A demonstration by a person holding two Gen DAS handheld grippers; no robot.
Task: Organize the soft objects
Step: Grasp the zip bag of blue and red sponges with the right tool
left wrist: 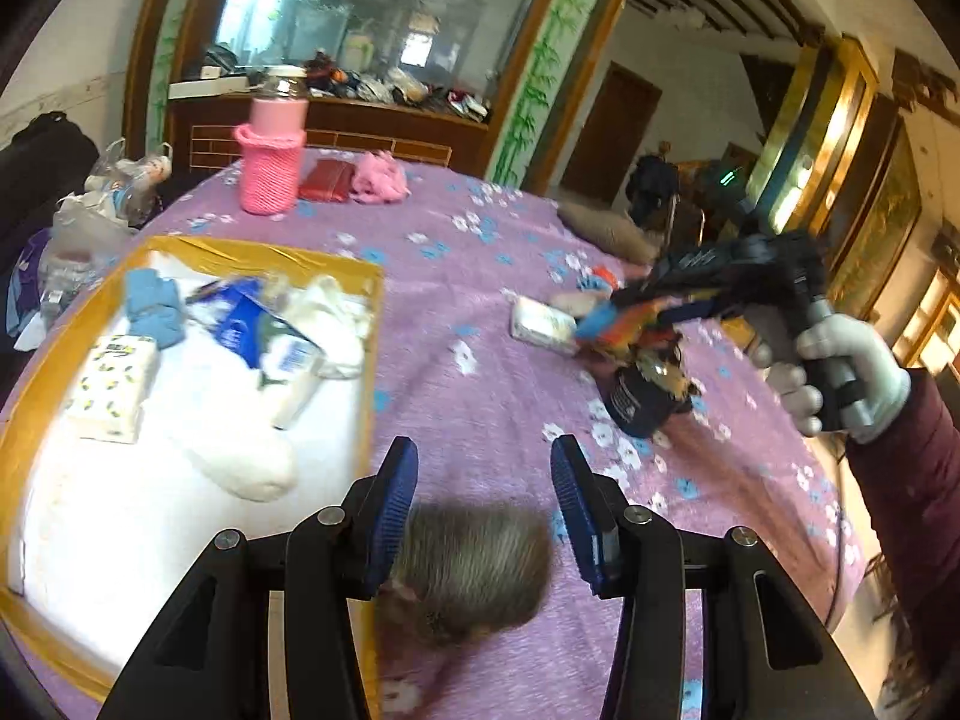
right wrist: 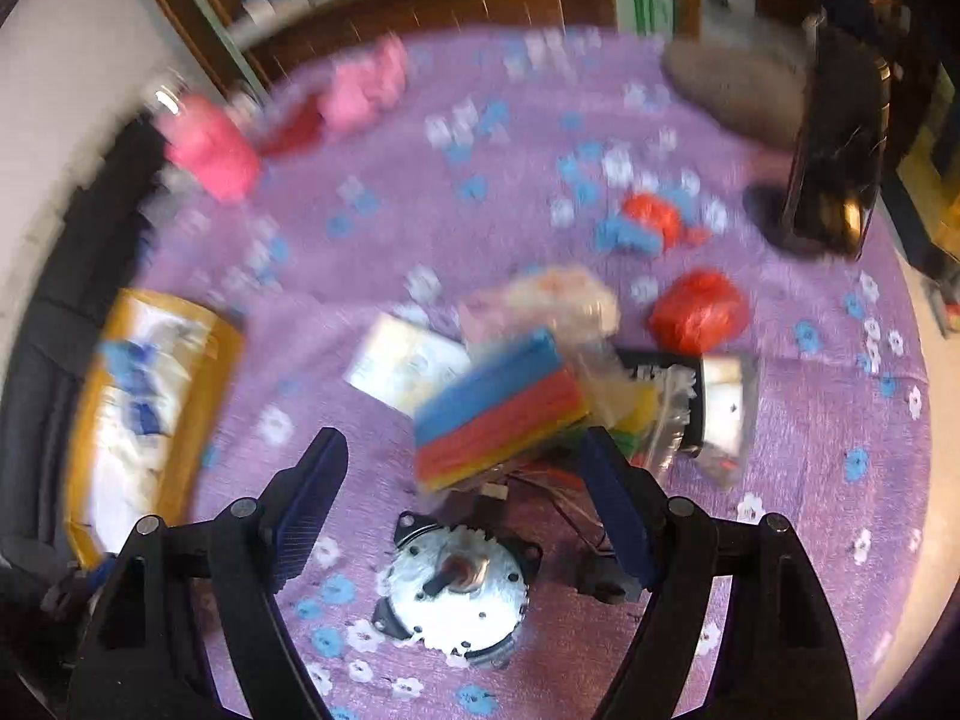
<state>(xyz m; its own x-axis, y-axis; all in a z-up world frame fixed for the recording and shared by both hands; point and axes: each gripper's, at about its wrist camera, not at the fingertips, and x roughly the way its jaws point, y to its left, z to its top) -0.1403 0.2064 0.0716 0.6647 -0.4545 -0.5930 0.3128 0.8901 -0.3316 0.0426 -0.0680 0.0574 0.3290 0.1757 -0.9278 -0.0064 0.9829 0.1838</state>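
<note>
Right wrist view. The right tool (right wrist: pixel 462 438) points steeply down at the table (right wrist: pixel 420 192), which is draped in a purple flowered cloth. Its jaws stand wide and released, with nothing pressed between the pads. Directly beneath it lies a round metal motor (right wrist: pixel 456 594), a hard item and probably not the target. Just beyond the fingertips, nearer the right-hand finger, sits a bagged pack of striped sponges (right wrist: pixel 498 414) in blue, red and yellow. The pack's long axis runs slantwise, low at picture left and rising to the right, almost in line with the gap between the jaws. The tool would therefore most likely need a roll of the wrist to close across the pack's short side. A white tissue pack (right wrist: pixel 408 366) lies just beside it to the left.

In the left wrist view the left tool (left wrist: pixel 485 450) is also released. A grey-brown furry item (left wrist: pixel 474 570) lies under its jaws, brushing the left-hand pad and clear of the other. The yellow-rimmed tray (left wrist: pixel 375 324), already holding soft things, lies to the left of both tools and closer to the left one.
</note>
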